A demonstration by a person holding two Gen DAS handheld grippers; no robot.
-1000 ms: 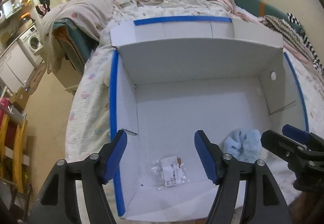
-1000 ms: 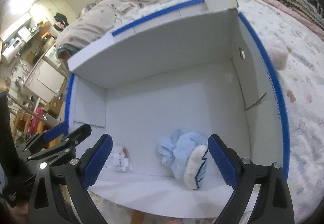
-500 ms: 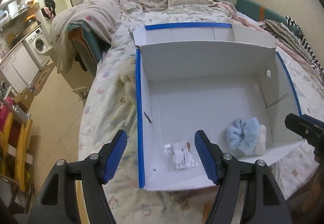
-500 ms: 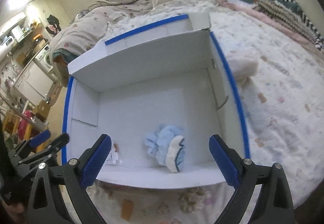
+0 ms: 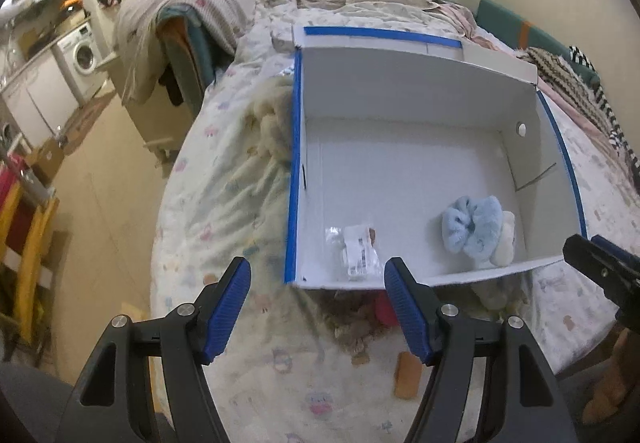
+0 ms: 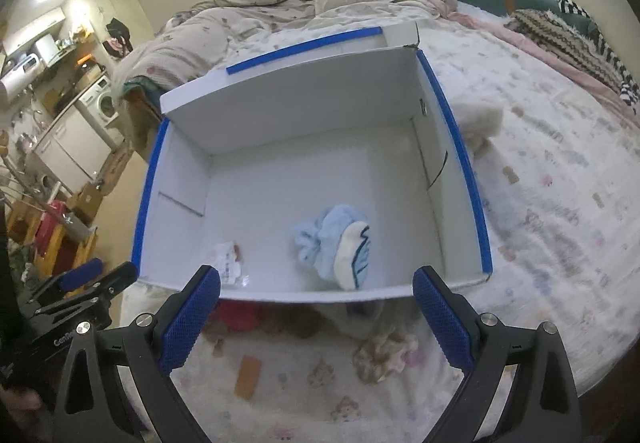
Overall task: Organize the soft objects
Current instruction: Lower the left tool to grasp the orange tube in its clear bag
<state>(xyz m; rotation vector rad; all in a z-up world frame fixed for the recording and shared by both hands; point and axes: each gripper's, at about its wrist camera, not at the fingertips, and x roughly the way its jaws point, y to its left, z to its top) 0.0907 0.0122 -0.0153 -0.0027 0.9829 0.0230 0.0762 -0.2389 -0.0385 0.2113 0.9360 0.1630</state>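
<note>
Light-blue fluffy soft item [image 5: 474, 225] [image 6: 332, 239] sits on the floor of the white box [image 5: 400, 95] [image 6: 280, 103], toward the near wall and right of centre. Box has blue tape along its rims and rests on the bed [image 5: 224, 203] [image 6: 560, 203]. Second item in the box: small clear plastic packet with a white label [image 5: 357, 251] [image 6: 230, 263], near the front-left corner, well apart from the blue item.

Left gripper [image 5: 318, 301]: jaws spread wide, nothing held, hanging over the bed's near edge in front of the box. Right gripper [image 6: 316, 315]: likewise wide apart and empty, same side of the box.

View differences:
- Right wrist view shows a cream pad with blue markings [image 6: 352, 251] on the blue item's near side; left wrist view shows only a cream patch there.
- Right wrist view shows a cream fluffy item [image 6: 478, 119] on the bed just outside the box's right wall, plus a crumpled pale scrunchie-like piece [image 6: 384, 357] on the bed in front of the box.
- Left wrist view shows a cream furry piece [image 5: 270, 123] just outside the box's left wall.
- Both show a red/pink item [image 5: 384, 309] [image 6: 240, 313] against the box's near wall and a small orange-brown tab [image 5: 406, 375] [image 6: 248, 377] on the sheet.

Bed has a pale printed sheet; rumpled duvet and pillow at the far end. Washing machine [image 5: 86, 53] [image 6: 105, 101] off to the left of the room.
</note>
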